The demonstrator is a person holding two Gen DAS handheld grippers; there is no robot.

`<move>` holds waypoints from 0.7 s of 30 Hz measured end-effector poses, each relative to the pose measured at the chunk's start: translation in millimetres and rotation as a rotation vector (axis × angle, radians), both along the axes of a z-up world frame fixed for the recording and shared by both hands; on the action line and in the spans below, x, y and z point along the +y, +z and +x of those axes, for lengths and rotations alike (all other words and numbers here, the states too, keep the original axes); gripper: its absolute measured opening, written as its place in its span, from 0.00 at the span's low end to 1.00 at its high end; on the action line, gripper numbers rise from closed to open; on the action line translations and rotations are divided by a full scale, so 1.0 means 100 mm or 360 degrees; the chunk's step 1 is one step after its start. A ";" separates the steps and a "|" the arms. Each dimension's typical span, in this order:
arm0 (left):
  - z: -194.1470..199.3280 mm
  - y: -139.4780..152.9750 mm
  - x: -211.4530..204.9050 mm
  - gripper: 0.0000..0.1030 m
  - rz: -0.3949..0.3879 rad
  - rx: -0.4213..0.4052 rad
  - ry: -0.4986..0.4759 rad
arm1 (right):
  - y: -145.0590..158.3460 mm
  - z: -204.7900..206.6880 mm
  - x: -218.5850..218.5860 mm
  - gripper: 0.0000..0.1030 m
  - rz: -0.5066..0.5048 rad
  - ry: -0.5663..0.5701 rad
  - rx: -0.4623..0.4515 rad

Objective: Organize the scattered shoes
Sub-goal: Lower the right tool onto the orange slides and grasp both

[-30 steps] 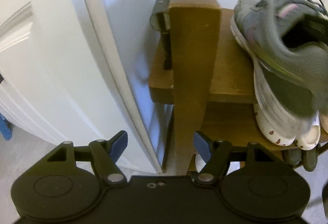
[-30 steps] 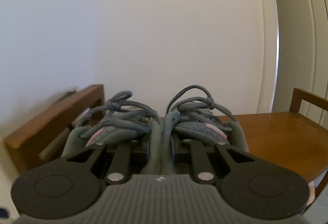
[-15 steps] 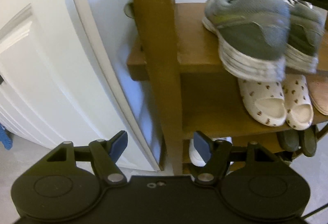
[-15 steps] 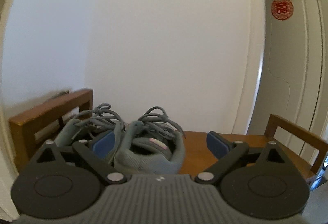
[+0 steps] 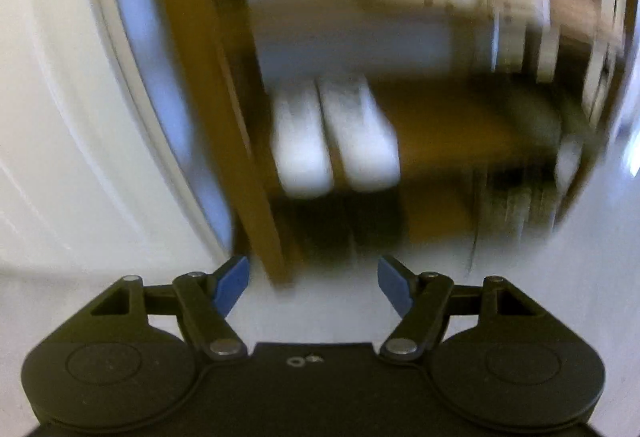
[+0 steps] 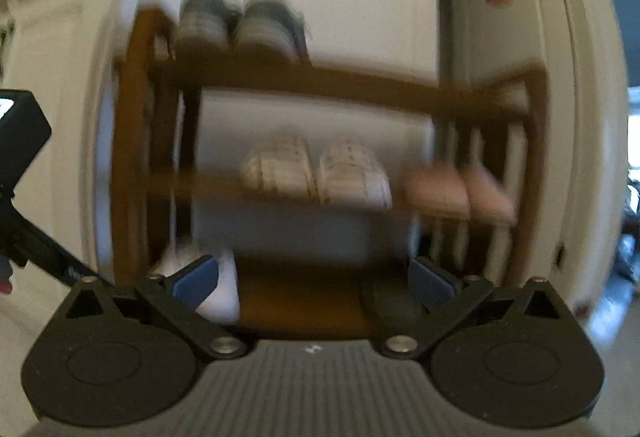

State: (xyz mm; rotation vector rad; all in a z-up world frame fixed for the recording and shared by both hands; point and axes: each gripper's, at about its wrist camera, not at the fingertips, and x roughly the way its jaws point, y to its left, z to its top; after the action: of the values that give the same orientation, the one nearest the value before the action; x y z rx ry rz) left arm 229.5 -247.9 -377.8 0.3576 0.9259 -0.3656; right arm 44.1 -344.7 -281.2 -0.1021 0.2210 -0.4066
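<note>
I see a brown wooden shoe rack standing on the pale floor. Top shelf: one pair of grey sneakers. Middle shelf: white patterned slippers, with pink slippers just beside them. Bottom shelf: white shoes and a dark pair, blurred.

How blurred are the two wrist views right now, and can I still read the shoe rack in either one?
Left wrist view: heavy motion smear, only the white shoes and a rack post read. Right wrist view: softer blur, the wooden rack, the grey sneakers on top and the patterned slippers stay recognisable. Both grippers' own bodies are sharp; fisheye bends the edges.
</note>
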 end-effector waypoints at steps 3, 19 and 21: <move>-0.19 -0.70 -0.09 0.69 0.0065 0.0033 0.0010 | -0.80 -0.21 0.13 0.99 -0.0116 0.0038 0.0109; -1.63 -2.15 0.02 0.69 0.0109 0.0174 -0.0054 | -2.55 -1.38 0.40 0.99 0.0187 0.0060 0.0403; -1.69 -2.23 0.05 0.69 0.0136 0.0222 -0.0025 | -2.65 -1.45 0.40 0.99 0.0252 0.0080 0.0425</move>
State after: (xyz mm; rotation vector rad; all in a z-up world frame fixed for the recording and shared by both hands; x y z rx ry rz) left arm 60.0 -242.5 -600.7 0.4217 1.0778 -0.3693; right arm -100.6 -305.0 -545.7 -0.0056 0.5119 -0.3236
